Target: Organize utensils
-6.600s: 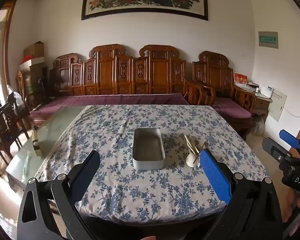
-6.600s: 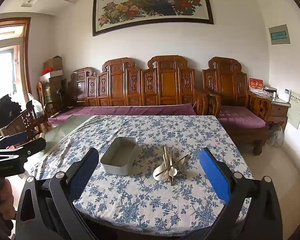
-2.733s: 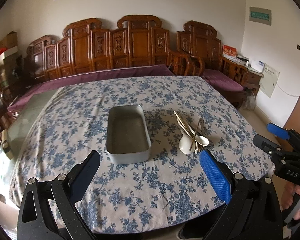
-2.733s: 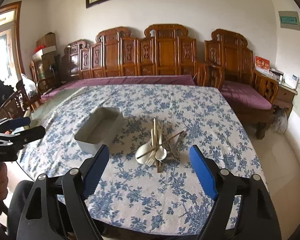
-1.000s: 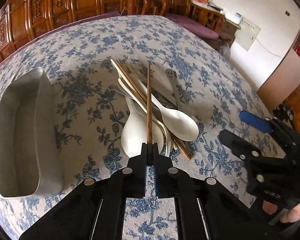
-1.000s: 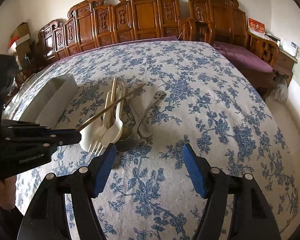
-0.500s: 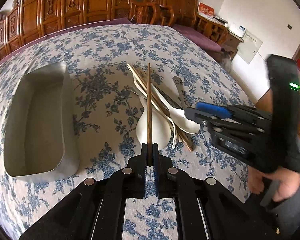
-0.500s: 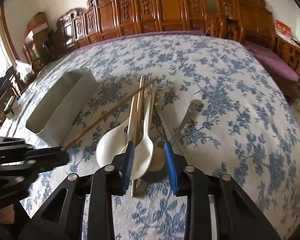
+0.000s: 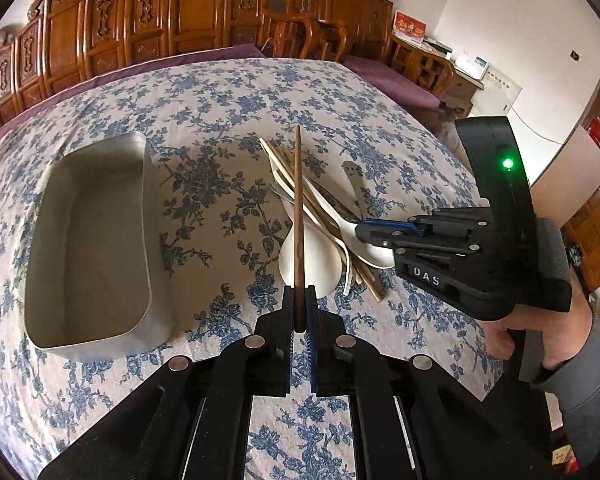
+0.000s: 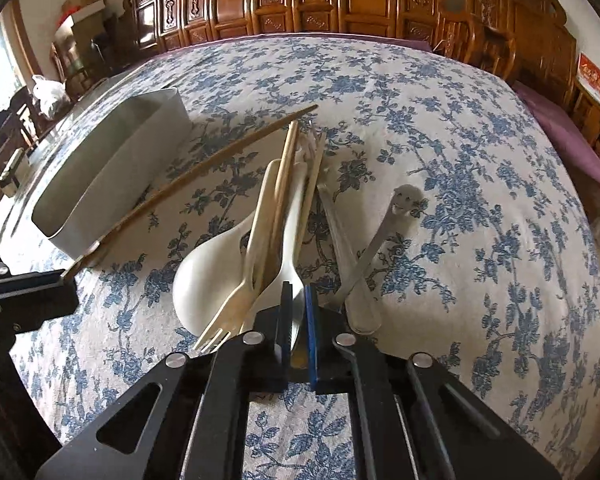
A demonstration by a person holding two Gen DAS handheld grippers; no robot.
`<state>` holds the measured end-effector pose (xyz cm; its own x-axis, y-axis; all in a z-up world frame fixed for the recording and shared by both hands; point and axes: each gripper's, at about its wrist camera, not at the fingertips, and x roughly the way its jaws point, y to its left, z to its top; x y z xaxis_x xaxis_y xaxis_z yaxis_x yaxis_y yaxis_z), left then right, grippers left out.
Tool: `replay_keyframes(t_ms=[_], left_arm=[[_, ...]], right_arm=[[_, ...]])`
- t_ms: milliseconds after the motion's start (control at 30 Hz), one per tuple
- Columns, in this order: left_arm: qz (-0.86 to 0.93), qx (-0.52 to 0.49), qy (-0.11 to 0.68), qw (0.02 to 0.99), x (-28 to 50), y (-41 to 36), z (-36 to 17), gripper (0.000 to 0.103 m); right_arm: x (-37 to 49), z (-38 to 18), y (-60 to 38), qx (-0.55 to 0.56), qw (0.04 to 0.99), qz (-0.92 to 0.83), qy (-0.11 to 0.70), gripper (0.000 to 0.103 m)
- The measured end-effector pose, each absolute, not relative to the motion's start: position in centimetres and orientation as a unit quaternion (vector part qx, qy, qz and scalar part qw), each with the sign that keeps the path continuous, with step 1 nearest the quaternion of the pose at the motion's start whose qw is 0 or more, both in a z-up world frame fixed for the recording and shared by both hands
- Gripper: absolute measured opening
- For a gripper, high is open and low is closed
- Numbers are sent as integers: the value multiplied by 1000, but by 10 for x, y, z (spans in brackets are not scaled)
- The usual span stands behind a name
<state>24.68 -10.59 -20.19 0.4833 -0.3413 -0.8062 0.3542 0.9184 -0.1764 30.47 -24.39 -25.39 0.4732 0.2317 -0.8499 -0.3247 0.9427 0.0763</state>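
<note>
chopstick held on the left, metal spoon just pinched on the right

left gripper (image 9: 299, 322) has its jaws closed tight on the near end of a dark chopstick (image 9: 298, 216), which juts out over the utensil pile (image 10: 284, 232) on the cloth-covered counter (image 9: 220, 112). right gripper (image 10: 298, 322) has just been closing and its jaws now pinch the bowl of a metal spoon (image 10: 298, 300) at the near edge of that pile. the metal tray (image 9: 92, 240) sits empty to the left, apart from the pile. a clean lift probably means raising the spoon straight up so the white spoons, fork and loose chopsticks lying against it are not dragged, then carrying each piece over the tray rim and laying it lengthwise inside.
</note>
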Motion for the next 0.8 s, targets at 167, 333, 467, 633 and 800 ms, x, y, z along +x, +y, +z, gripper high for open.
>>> replay_keyframes(t_ms=[167,333,467,633,800], left_arm=[[-193,5,460,866,244,-93,-194,4],[-181,1,451,874,240,-77,-180,4],[-172,0,444,879,236,-63,-171,4],[-153,-5,442,884,235,-40,-163,4],[-129,-9,445,886,235,-14,-164,4]], right_arm=[[300,-241,-253,-38,866,148,476,3],[296,-221,-260,-43,878,123,460,3],[293,-205,-263,-31,885,119,450,3],[288,-185,-253,-18,889,132,439,3],[285,-174,-228,-26,889,150,432,3]])
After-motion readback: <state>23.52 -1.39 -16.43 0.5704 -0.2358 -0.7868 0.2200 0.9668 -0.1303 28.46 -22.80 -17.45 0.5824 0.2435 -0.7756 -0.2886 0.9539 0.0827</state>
